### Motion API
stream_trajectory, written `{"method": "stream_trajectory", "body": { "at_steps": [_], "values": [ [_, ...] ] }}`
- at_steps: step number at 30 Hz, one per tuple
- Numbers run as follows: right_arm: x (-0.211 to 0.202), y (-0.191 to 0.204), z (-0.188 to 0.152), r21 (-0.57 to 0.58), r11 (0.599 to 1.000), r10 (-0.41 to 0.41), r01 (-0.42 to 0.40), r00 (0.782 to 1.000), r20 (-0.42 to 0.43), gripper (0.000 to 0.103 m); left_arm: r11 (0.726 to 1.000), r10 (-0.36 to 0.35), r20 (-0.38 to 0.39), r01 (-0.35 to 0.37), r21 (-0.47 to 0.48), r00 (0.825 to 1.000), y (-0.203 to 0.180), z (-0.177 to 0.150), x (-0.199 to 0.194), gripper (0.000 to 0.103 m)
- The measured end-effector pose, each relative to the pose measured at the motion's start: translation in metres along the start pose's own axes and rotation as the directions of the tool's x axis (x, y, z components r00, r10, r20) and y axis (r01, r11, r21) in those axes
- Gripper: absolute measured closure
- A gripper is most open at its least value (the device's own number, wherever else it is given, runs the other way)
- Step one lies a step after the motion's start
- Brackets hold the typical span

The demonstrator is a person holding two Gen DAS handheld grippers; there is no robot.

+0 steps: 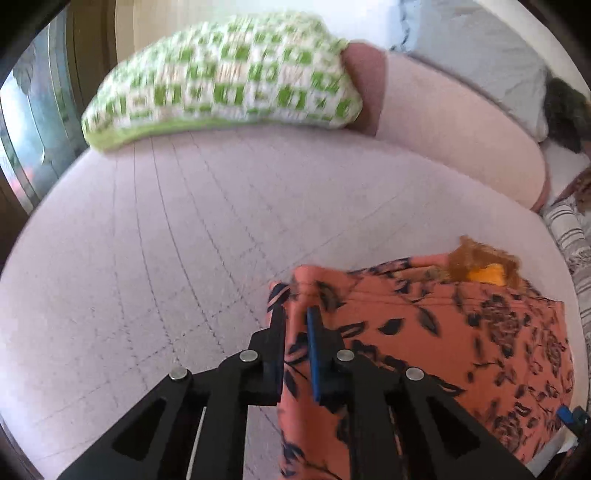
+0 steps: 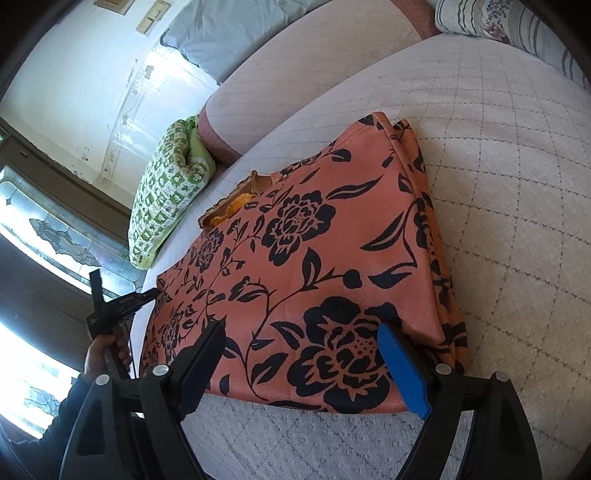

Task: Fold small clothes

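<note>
An orange garment with a black flower print [image 2: 325, 258] lies folded on the quilted pale bed cover [image 2: 498, 184]. It also shows in the left wrist view [image 1: 443, 350]. My left gripper [image 1: 297, 317] is shut on a raised edge fold of this garment at its left side. The left gripper also appears in the right wrist view [image 2: 147, 295], at the garment's far left corner. My right gripper [image 2: 303, 332] is open and empty, its fingers spread wide just above the near edge of the garment. A brown and yellow trim [image 2: 236, 203] sticks out at the garment's far edge.
A green and white checked pillow [image 1: 229, 85] lies at the back of the bed. A long pink bolster [image 1: 461, 122] and a grey pillow [image 1: 480, 55] lie behind it. A striped pillow [image 2: 517, 26] is at the far right. A window [image 2: 55, 229] is on the left.
</note>
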State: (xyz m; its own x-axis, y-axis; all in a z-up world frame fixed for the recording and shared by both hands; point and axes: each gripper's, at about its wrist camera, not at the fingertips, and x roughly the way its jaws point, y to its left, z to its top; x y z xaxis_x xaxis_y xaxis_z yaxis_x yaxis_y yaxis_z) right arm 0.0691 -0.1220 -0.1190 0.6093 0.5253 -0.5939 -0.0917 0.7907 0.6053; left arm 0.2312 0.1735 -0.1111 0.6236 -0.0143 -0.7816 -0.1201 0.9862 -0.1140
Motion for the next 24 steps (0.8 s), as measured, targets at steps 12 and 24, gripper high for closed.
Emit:
{"method": "stream_trajectory", "body": {
  "at_steps": [12,24],
  "values": [
    [-0.005,-0.008,0.0,0.063,0.998,-0.007,0.005,0.999,0.038,0.017,0.999,-0.046,-0.079,0.046,-0.007,0.996,-0.032,-0.079,-0.039,0.052],
    [-0.028,-0.001,0.002,0.087,0.996,0.023,-0.032,0.994,0.105,0.016,0.993,0.033,-0.084,-0.023,0.115,0.996,-0.058,-0.117,-0.044,0.037]
  ]
}}
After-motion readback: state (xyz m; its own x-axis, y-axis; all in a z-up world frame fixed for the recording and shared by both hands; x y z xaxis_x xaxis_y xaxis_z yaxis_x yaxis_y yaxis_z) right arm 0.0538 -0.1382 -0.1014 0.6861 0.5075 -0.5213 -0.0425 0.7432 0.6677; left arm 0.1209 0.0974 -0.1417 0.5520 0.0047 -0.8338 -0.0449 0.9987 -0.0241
